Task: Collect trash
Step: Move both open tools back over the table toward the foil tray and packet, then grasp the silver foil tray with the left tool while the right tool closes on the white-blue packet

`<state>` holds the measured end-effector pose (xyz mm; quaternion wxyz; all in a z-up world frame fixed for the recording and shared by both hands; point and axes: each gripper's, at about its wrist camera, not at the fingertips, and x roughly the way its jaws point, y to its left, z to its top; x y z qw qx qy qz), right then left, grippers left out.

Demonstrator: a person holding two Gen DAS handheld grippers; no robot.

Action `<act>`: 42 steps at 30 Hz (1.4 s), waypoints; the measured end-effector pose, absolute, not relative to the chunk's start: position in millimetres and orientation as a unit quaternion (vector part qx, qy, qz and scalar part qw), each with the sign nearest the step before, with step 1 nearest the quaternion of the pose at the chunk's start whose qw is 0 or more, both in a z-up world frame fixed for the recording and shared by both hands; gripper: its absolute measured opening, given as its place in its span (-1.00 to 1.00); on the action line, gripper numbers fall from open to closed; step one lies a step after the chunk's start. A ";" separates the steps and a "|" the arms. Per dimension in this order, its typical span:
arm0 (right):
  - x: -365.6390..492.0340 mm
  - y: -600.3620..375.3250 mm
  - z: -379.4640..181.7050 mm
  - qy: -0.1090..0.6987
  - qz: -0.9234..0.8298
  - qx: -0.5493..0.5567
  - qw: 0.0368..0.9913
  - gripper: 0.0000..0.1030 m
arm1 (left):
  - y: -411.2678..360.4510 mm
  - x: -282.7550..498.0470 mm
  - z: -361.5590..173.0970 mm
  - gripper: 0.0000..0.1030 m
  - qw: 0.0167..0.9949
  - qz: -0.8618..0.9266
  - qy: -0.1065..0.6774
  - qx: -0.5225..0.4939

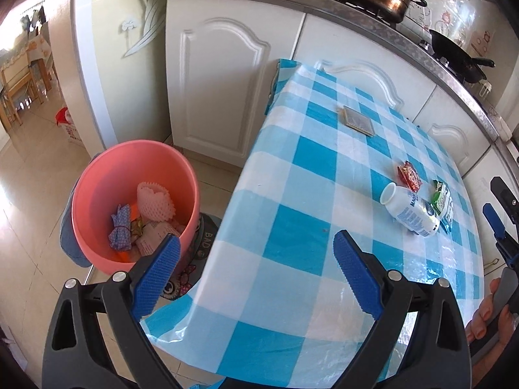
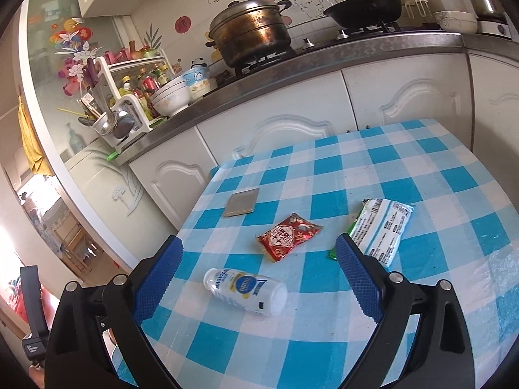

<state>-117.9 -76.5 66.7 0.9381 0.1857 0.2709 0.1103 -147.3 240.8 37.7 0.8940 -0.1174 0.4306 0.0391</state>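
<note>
My left hand-held gripper (image 1: pixel 256 253) hangs wide open over the surface (image 1: pixel 292 291) edge beside the bucket (image 1: pixel 107 168). My right hand-held gripper (image 2: pixel 258 254) is wide above the bottle (image 2: pixel 246 291); wrappers (image 2: pixel 288 235) lie near.

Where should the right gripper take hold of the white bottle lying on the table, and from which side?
Grip the white bottle across the middle of its round body, coming down from above. It lies on its side on the checked tablecloth, directly ahead of the right gripper, whose jaws stand open. Its long axis runs roughly left to right, so turning the jaws across it would probably help.
</note>
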 end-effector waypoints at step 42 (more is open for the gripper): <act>-19.4 -139.5 -10.2 0.433 -0.054 0.119 0.892 0.83 | 122.2 16.5 58.2 0.86 0.886 -0.088 0.454 -0.038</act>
